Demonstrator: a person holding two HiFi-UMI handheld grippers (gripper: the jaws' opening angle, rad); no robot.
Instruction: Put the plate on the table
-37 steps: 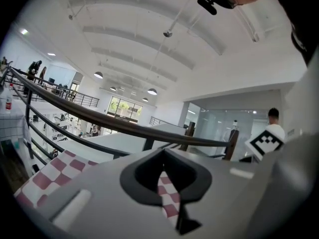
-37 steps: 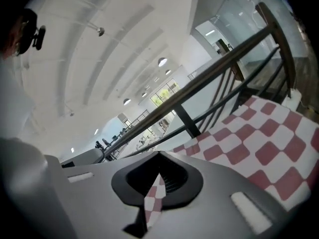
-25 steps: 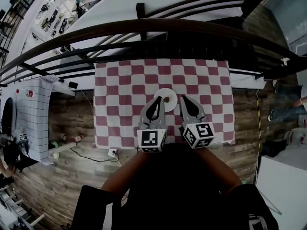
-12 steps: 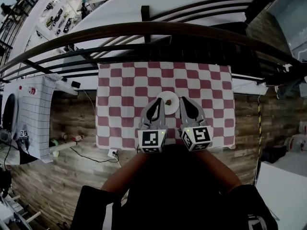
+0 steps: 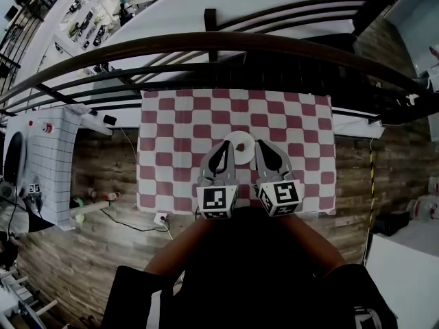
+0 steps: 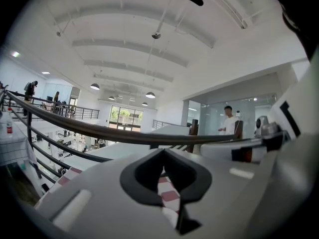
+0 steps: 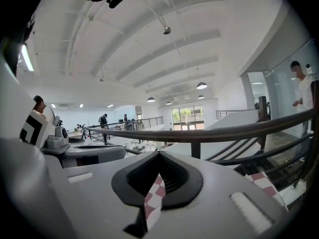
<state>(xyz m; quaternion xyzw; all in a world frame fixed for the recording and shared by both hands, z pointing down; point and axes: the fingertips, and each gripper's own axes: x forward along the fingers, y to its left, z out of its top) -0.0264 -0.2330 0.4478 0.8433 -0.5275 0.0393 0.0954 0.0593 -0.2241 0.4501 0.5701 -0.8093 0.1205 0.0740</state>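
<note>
Plainly at rest: locates the plate (image 5: 241, 139) lying flat on the worktop (image 5: 171, 122), on its red-and-white chequered cloth, roughly midway across and nearer the front edge. Places it between the tips of the left gripper (image 5: 225, 144) and the right gripper (image 5: 261, 144), slightly ahead of both. Contact between the left tip and the rim: not determinable from the head view. Reads the left gripper's jaws as together at the tips, with only chequered cloth visible through the opening behind them and nothing clamped. Reads the right gripper's jaws likewise as together and empty. Judges the plate supported by the worktop alone, not by any grip, and the task therefore probably complete or very nearly so. Judges both grippers held side by side, close to level and flanking the plate, as a hands-off posture, with the plate left free between them. Notes a small dark item (image 5: 240, 147) on the plate, too small to identify. Finds no plate in either gripper view, consistent with jaws aimed over it rather than at it. Counts as follows: one plate; one item on it; one worktop under one cloth; two grippers, with a left marker cube (image 5: 217, 201) and a right marker cube (image 5: 282, 197); one curved dark handrail (image 5: 206, 41) beyond the far edge.
</note>
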